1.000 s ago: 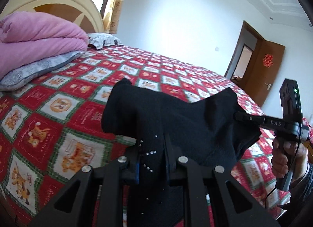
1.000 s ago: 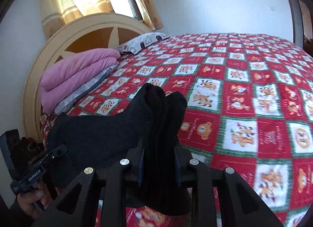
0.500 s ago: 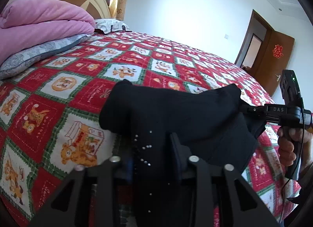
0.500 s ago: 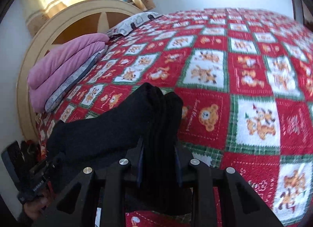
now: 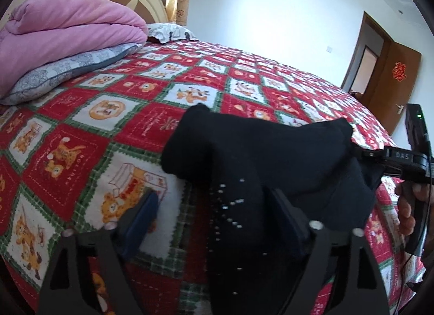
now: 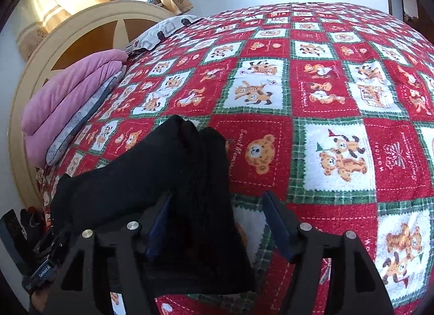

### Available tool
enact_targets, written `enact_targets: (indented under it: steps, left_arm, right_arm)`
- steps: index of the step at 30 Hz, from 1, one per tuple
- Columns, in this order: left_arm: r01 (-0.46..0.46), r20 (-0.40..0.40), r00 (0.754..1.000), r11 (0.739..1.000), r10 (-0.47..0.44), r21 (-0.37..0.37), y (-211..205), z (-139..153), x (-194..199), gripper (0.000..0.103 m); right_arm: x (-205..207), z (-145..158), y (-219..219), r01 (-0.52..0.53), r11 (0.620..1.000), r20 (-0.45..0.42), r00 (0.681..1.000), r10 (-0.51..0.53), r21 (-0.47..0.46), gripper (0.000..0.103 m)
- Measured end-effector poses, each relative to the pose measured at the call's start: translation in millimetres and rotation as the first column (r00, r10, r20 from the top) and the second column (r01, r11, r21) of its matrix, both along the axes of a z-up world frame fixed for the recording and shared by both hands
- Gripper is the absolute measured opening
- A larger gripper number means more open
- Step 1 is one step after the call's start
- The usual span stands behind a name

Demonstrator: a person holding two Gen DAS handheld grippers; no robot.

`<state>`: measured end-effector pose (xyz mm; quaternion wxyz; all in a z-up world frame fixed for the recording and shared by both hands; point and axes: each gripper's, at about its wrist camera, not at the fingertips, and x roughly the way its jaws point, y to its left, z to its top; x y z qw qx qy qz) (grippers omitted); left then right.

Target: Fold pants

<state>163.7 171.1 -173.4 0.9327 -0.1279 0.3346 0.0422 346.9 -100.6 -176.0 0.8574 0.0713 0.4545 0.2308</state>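
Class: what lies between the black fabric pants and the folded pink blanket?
Between black fabric pants and folded pink blanket: bare red-and-white bear-print quilt, then a grey patterned pillow; both wrist views show it.

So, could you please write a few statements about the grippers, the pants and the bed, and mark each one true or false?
1. The left gripper is open. True.
2. The right gripper is clamped shut on the black pants. False: its fingers stand apart, with a gap beside the cloth.
3. The pants are blue denim. False: they are black.
4. A folded pink blanket lies by the headboard. True.
5. The bedspread is plain white. False: red, white and green checks with cartoon animals.
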Motion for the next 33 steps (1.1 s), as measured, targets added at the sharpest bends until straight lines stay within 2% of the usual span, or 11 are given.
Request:
enact_targets:
  steps: [4,7,9,10,14,23,25,29,33]
  left_arm:
    - [-0.002,-0.020,1.000,1.000,0.002,-0.005,2.7,3.4,-4.2,0.092]
    - [-0.033,-0.020,0.999,0.999,0.033,0.002,4.2,11.4,-12.6,0.094]
    - [-0.059,0.002,0.998,0.998,0.059,-0.022,5.2,17.8,-22.7,0.096]
    - [-0.066,0.016,0.998,0.997,0.067,-0.036,5.4,20.6,-27.9,0.099]
    - [-0.083,0.059,0.995,0.996,0.086,-0.045,-1.8,34.8,-48.1,0.100]
    - [-0.019,0.177,0.984,1.000,0.019,0.000,-29.3,79.5,-82.4,0.100]
    - [0.000,0.202,0.979,1.000,-0.003,0.015,-36.4,88.0,-87.4,0.103]
    - [0.037,0.238,0.970,0.999,-0.042,0.025,-48.6,97.0,-94.9,0.103]
    - [0.054,0.241,0.969,0.998,-0.061,0.032,-53.3,100.0,-96.7,0.103]
  right_arm:
    - [-3.5,4.8,-1.9,0.023,0.999,0.024,0.999,-0.022,-0.031,0.070]
    - [-15.9,21.7,-8.1,0.091,0.993,0.111,0.991,-0.082,-0.078,0.071]
    - [-29.0,35.1,-13.7,0.145,0.984,0.170,0.977,-0.127,-0.099,0.071]
    - [-35.4,39.8,-16.2,0.159,0.983,0.182,0.973,-0.139,-0.097,0.071]
    - [-72.2,53.2,-25.4,0.180,0.981,0.201,0.966,-0.162,-0.070,0.071]
    - [-152.5,64.5,-26.0,0.161,0.986,0.234,0.961,-0.148,-0.037,0.071]
    - [-170.3,67.4,-28.2,0.162,0.986,0.245,0.958,-0.148,-0.037,0.071]
    - [-200.6,76.7,-31.6,0.168,0.984,0.288,0.946,-0.146,-0.054,0.071]
    - [-218.8,89.2,-33.5,0.173,0.984,0.333,0.931,-0.148,-0.048,0.071]
